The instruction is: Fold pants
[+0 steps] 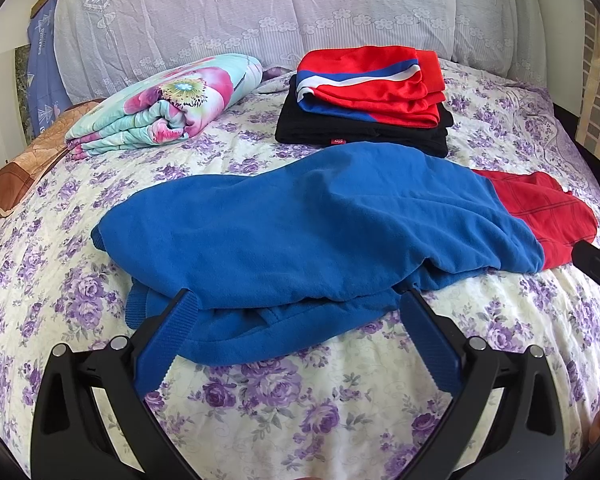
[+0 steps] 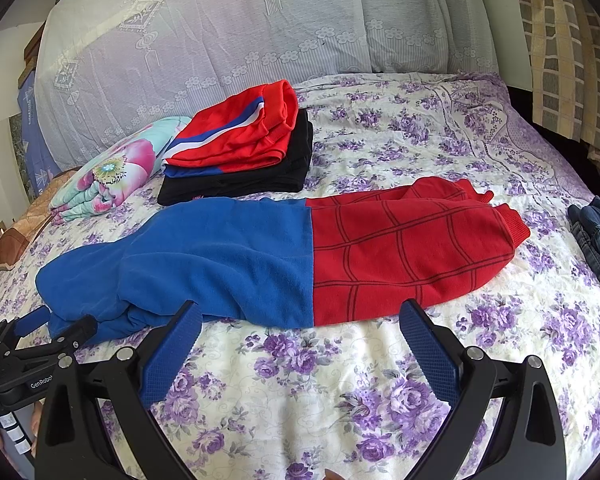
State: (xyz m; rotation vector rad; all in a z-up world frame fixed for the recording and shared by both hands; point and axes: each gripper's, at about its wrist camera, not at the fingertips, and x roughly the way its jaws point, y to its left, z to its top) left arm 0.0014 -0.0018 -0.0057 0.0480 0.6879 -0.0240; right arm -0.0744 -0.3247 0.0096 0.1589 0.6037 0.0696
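Both tongs stand wide and empty: left tongs (image 1: 300, 300) at the blue waist end of the pants (image 2: 284, 256), right tongs (image 2: 300, 312) near the blue-red seam. Pants lie lengthwise on the bed (image 2: 300, 380), legs stacked. Soft, thick fleece, likely light and floppy; pinch the red cuffs (image 2: 508, 220) and waistband (image 1: 260, 340), through all layers.

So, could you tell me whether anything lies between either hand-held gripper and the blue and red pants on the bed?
Nothing visible does. The left hand-held gripper is open at the blue waist end of the pants, and the right hand-held gripper is open at their near edge. The folded clothes stack lies behind the pants.
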